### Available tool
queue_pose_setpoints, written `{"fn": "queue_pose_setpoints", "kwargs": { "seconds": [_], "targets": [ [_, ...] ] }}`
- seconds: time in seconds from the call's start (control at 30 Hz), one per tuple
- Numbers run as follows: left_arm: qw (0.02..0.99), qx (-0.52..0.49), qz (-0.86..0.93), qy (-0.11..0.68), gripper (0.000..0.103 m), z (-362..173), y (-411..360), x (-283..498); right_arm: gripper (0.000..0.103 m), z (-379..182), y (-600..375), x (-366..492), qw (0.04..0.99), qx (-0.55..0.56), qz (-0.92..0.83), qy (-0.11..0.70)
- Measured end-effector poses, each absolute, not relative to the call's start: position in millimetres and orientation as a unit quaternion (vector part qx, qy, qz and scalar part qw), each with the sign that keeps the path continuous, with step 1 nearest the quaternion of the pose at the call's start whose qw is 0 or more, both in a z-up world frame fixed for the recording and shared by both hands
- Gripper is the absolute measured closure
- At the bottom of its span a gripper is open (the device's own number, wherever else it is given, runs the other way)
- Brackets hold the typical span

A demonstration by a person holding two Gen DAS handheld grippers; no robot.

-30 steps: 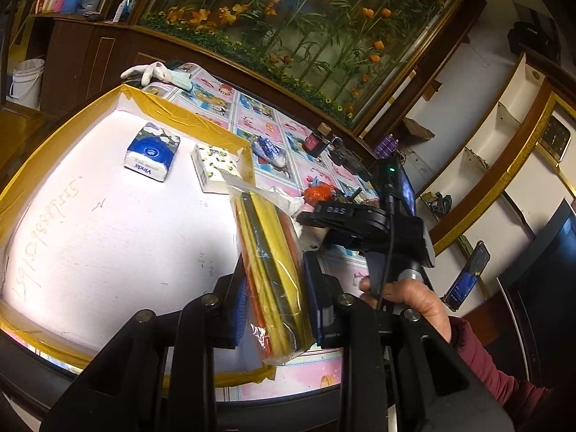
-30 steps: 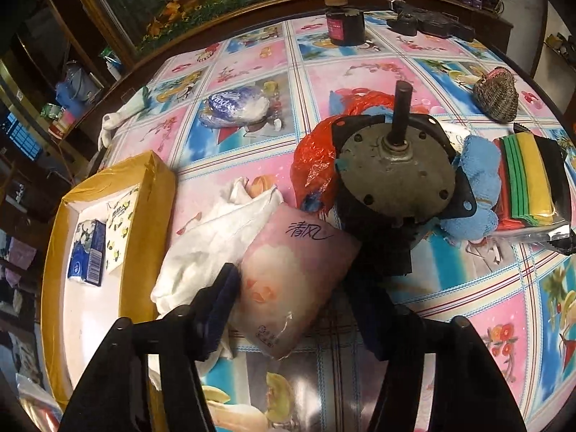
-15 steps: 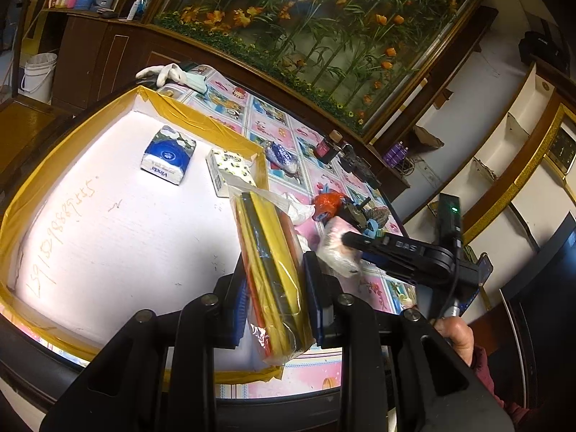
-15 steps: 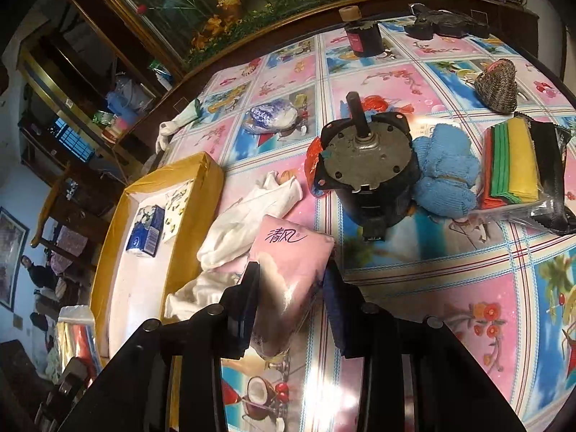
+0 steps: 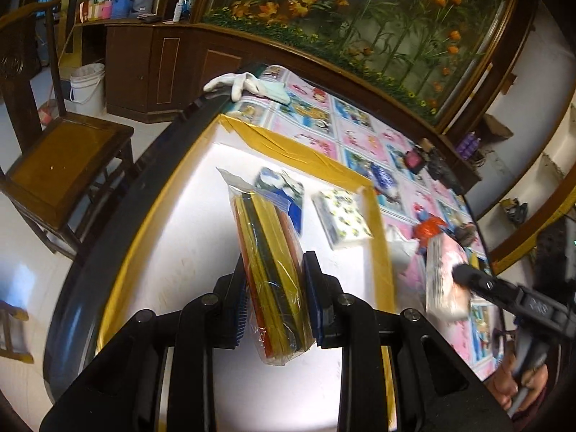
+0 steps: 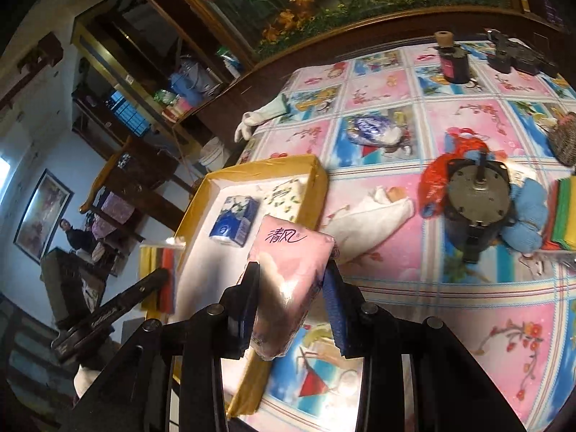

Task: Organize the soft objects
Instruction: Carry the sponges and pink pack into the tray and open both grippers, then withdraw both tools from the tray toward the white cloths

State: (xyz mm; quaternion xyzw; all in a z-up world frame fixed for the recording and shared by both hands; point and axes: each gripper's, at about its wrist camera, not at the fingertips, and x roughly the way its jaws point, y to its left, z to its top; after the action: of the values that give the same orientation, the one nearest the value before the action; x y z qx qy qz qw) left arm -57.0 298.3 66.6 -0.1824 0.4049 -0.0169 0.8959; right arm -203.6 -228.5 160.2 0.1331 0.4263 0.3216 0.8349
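Observation:
My left gripper (image 5: 275, 295) is shut on a clear bag of coloured cloths (image 5: 268, 252) and holds it above the white floor of the yellow-rimmed box (image 5: 306, 154). A blue tissue pack (image 5: 288, 187) and a patterned tissue pack (image 5: 342, 217) lie in the box. My right gripper (image 6: 291, 298) is shut on a pink tissue pack (image 6: 288, 270), lifted over the box's near rim (image 6: 316, 187). That pack also shows in the left wrist view (image 5: 446, 273), to the right of the box.
On the patterned tablecloth lie a white cloth (image 6: 367, 216), a black motor (image 6: 475, 201) with a red bag, blue knitwear (image 6: 525, 219), another bag of coloured cloths (image 6: 565, 212), a wrapped blue-white pack (image 6: 374, 129) and a white glove (image 6: 266, 115). A wooden chair (image 5: 61, 158) stands left.
My right gripper has closed on the pink tissue pack, lifted it and carried it left toward the box. My left gripper has moved with its bag further over the box.

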Motion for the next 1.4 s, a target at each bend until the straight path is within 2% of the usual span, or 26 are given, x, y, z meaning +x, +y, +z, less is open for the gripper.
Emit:
{"fn": "queue_pose_setpoints", "kwargs": {
  "seconds": [0.37,0.5,0.57,0.67,0.73,0.8,0.87,1.0,1.4],
  "targets": [
    [0.886,-0.179,0.015,0.427,0.076,42,323,25,0.068,139,-118,-155,0.821,0.064,0.336,0.457],
    [0.88,-0.207,0.006,0.426,0.061,43,329,15,0.061,134,-93,-145,0.839,0.021,0.314,0.444],
    [0.884,-0.211,0.004,0.417,0.061,50,328,-2,0.054,138,-94,-150,0.844,0.018,0.323,0.429],
    [0.893,-0.223,-0.002,0.391,0.059,64,324,-32,0.035,144,-107,-165,0.85,0.017,0.328,0.411],
    [0.899,-0.237,-0.005,0.368,0.055,73,317,-57,0.032,148,-121,-177,0.859,0.014,0.326,0.396],
    [0.906,-0.246,-0.014,0.345,0.046,82,308,-81,0.027,153,-140,-192,0.869,0.007,0.321,0.376],
    [0.912,-0.252,-0.017,0.324,0.045,90,296,-101,0.021,157,-162,-210,0.88,0.005,0.313,0.357],
    [0.914,-0.269,-0.025,0.304,0.041,95,275,-124,0.018,159,-200,-242,0.899,0.012,0.289,0.329],
    [0.91,-0.241,-0.06,0.331,0.042,108,214,-146,0.015,145,-285,-296,0.913,0.065,0.258,0.308]
  ]
}}
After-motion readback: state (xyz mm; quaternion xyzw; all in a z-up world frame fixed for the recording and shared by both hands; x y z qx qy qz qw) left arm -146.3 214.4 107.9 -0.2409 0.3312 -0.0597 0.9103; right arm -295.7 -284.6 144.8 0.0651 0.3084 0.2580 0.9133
